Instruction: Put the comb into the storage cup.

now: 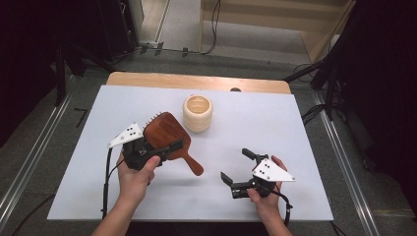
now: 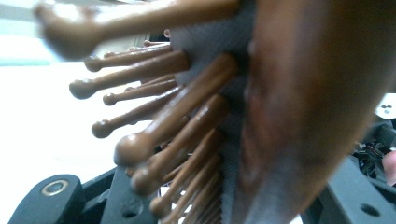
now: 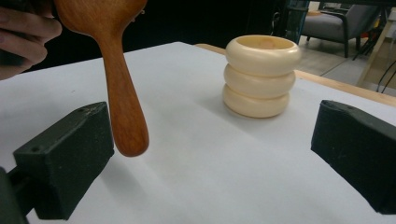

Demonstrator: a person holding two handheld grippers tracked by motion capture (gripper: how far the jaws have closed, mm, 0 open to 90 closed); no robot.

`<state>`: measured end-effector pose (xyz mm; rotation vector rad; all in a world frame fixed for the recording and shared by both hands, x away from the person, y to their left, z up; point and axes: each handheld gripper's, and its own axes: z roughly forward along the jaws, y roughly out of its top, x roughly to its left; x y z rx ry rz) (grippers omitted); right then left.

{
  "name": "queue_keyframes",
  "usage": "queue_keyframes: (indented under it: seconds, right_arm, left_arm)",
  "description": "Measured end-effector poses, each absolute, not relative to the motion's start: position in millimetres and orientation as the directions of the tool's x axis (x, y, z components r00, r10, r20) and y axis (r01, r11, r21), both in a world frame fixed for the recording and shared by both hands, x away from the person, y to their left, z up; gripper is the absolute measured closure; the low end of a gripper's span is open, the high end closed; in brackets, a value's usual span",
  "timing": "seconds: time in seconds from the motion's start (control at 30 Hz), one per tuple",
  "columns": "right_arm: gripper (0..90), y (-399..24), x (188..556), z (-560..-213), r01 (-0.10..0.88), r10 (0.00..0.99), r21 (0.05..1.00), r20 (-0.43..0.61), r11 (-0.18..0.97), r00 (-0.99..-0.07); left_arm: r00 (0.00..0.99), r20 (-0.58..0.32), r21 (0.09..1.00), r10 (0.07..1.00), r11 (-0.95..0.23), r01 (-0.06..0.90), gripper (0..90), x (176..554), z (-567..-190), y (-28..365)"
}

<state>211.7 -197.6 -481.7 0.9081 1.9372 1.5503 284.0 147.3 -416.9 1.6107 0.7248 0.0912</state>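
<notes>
We see the left gripper [image 1: 164, 147] pinching the brown wooden paddle hairbrush [image 1: 167, 132] mid-table; its view shows bristles [image 2: 154, 135]. Right gripper [image 1: 236, 167] spread, bare white table [image 1: 295, 128] around; cream ribbed ceramic cup [image 3: 261, 77] well apart.

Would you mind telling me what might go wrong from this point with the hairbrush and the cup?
The left gripper clamps the hairbrush across its bristled head, so the rounded back may slip or twist between the jaws. The handle hangs free near the open right gripper, which might knock it. The ridged cream cup stands unsupported on the table; a misaimed handle could tip it.
</notes>
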Motion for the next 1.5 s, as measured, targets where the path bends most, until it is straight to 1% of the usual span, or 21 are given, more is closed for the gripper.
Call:
queue_keyframes:
  seconds: [0.6,0.9,1.5]
  right_arm:
    - [0.0,-249.3,207.8,-488.7,0.213,0.810,0.967,0.013,0.139,-0.586]
    - [0.0,-264.8,207.1,-491.0,0.212,0.825,0.967,0.001,0.145,-0.566]
    - [0.0,-304.3,197.9,-498.2,0.233,0.857,0.964,0.012,0.127,-0.515]
  left_arm:
    - [0.787,-0.334,0.923,0.518,0.012,0.384,56.9,292.1,-407.6,148.0]
    - [0.789,-0.336,0.925,0.515,0.023,0.379,57.1,297.5,-402.3,150.6]
    - [0.777,-0.338,0.926,0.531,0.041,0.375,57.1,314.1,-388.5,153.2]
